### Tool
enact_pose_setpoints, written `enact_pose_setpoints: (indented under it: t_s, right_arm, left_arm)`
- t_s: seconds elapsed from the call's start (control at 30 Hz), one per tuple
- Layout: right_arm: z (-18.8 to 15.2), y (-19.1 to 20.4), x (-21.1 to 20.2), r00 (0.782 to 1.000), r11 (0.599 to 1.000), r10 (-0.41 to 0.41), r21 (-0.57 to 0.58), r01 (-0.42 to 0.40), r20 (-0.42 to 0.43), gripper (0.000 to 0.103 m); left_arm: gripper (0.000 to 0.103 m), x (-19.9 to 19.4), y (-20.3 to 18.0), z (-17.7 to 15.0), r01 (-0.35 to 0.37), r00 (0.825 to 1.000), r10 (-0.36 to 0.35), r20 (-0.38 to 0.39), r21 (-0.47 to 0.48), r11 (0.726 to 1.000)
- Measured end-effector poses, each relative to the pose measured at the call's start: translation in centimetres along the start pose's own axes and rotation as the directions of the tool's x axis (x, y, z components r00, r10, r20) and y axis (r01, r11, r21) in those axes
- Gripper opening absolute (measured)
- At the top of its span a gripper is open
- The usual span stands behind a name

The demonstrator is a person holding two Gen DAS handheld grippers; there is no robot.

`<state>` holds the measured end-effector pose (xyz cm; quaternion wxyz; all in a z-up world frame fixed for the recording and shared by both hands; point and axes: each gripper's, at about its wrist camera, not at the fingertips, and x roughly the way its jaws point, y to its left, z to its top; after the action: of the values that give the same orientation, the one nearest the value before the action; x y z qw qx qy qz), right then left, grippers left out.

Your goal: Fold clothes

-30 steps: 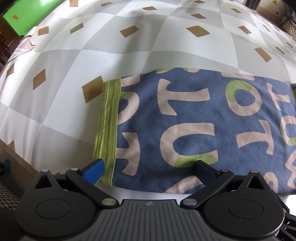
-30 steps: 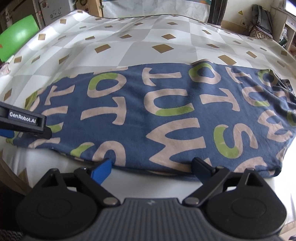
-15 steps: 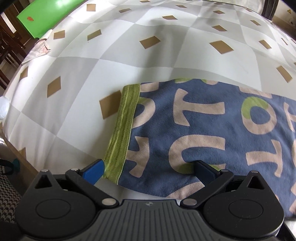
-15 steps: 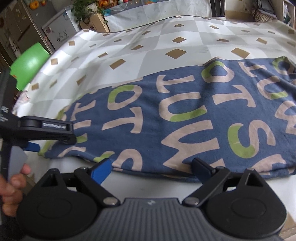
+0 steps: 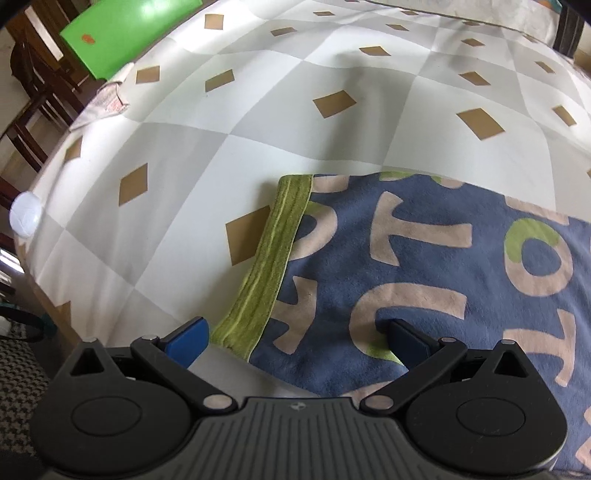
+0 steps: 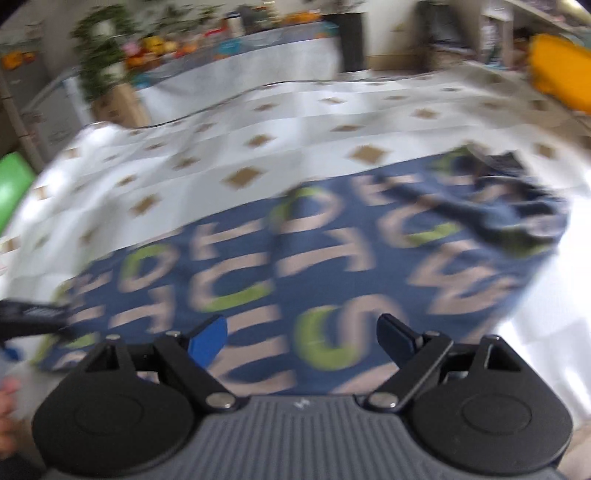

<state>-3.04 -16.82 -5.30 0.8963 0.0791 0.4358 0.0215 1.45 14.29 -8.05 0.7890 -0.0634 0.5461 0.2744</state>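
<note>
A blue garment [image 5: 424, 266] printed with beige and green letters lies flat on the checked bedsheet [image 5: 258, 122], its green ribbed hem [image 5: 269, 266] at the left end. My left gripper [image 5: 295, 338] is open above the near left corner, its fingers either side of the hem's lower end. In the blurred right wrist view the same garment [image 6: 295, 258] spreads across the bed, bunched at its far right end [image 6: 517, 206]. My right gripper [image 6: 303, 341] hangs open over its near edge. The left gripper's body [image 6: 33, 317] shows at the left.
A green chair [image 5: 122, 33] and dark wooden furniture [image 5: 33, 92] stand beyond the bed's left side. A small cloth [image 5: 103, 107] lies at the bed's left edge. A person's fingers [image 6: 9, 398] show at lower left. An orange object [image 6: 557, 70] sits far right.
The left gripper has shifted left and back, so the green hem now sits nearer the view's middle. The right gripper has risen and swung quickly, blurring its view; the garment's right end now shows.
</note>
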Motion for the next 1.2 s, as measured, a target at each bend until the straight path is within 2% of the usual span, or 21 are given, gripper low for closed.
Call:
enact_pose_setpoints:
  t_s: [0.1, 0.17, 0.33, 0.4, 0.47, 0.57, 0.7, 1.2]
  right_arm:
    - [0.1, -1.7, 0.6, 0.998, 0.997, -0.07, 0.039, 0.07, -0.002, 0.088]
    - [0.0, -2.2, 1.1, 0.996, 0.995, -0.089, 0.042, 0.09, -0.014, 0.088]
    - [-0.9, -3.3, 2.3, 0.992, 0.992, -0.104, 0.06, 0.108, -0.068, 0.088]
    - [-1.1, -3.2, 2.5, 0.992, 0.993, -0.107, 0.04, 0.109, -0.067, 0.088]
    - [-1.3, -2.7, 2.7, 0.989, 0.992, -0.124, -0.007, 0.124, -0.078, 0.089]
    - [-1.7, -2.1, 2.6, 0.987, 0.989, -0.141, -0.051, 0.138, -0.08, 0.09]
    - [-1.7, -2.1, 2.4, 0.985, 0.989, -0.144, -0.042, 0.141, -0.093, 0.09]
    - [-2.2, -1.7, 1.8, 0.98, 0.987, -0.155, -0.056, 0.149, -0.127, 0.09]
  left_arm:
    - [0.103, -0.9, -0.7, -0.3, 0.04, 0.999, -0.04, 0.023, -0.001, 0.999]
    - [0.103, -1.6, -1.6, -0.5, 0.068, 0.997, -0.069, 0.041, 0.02, 0.997]
    - [0.103, -2.3, -4.8, -1.6, 0.131, 0.991, -0.135, 0.023, 0.137, 0.982]
    - [0.103, -2.0, -5.8, -2.2, 0.148, 0.989, -0.15, 0.001, 0.173, 0.974]
    - [0.103, -2.1, -6.1, -2.5, 0.145, 0.988, -0.151, 0.014, 0.191, 0.971]
    - [0.103, -2.1, -6.0, -2.4, 0.153, 0.988, -0.157, 0.009, 0.189, 0.97]
    - [0.103, -1.8, -5.2, -2.4, 0.193, 0.981, -0.192, -0.021, 0.15, 0.97]
    - [0.103, -1.4, -4.1, -2.8, 0.246, 0.969, -0.241, -0.05, 0.151, 0.957]
